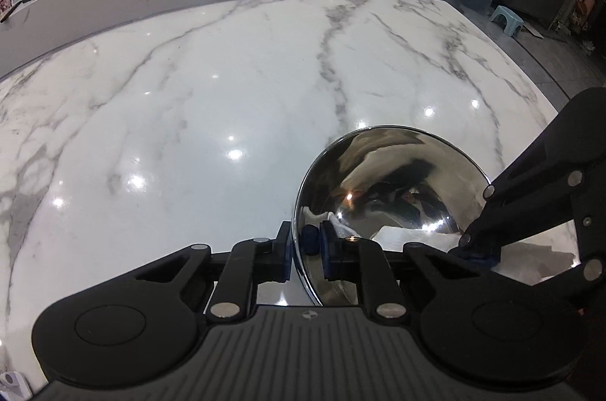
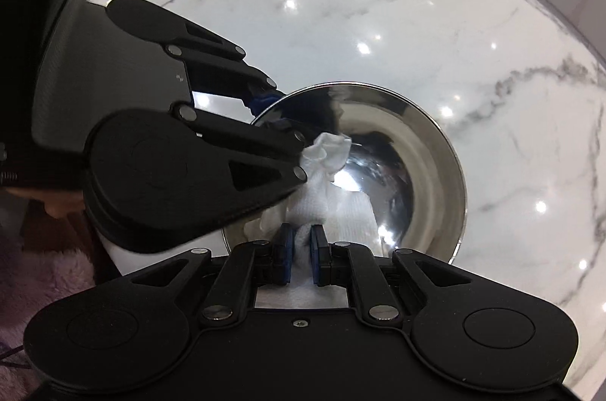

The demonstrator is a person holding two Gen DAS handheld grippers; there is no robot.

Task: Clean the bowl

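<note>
Marble table held a shiny metal bowl near its edge. The left gripper was pinched tight on the bowl's rim, one pad inside and one outside. The right gripper was squeezed shut on a white cloth that lay bunched inside the bowl.

Bowl polished metal, mirror-bright, white cloth soft, matt, ribbed weave, pinched between right jaws, surface glossy grey-veined white marble, gripper bodies matt black plastic, blue pads
</note>
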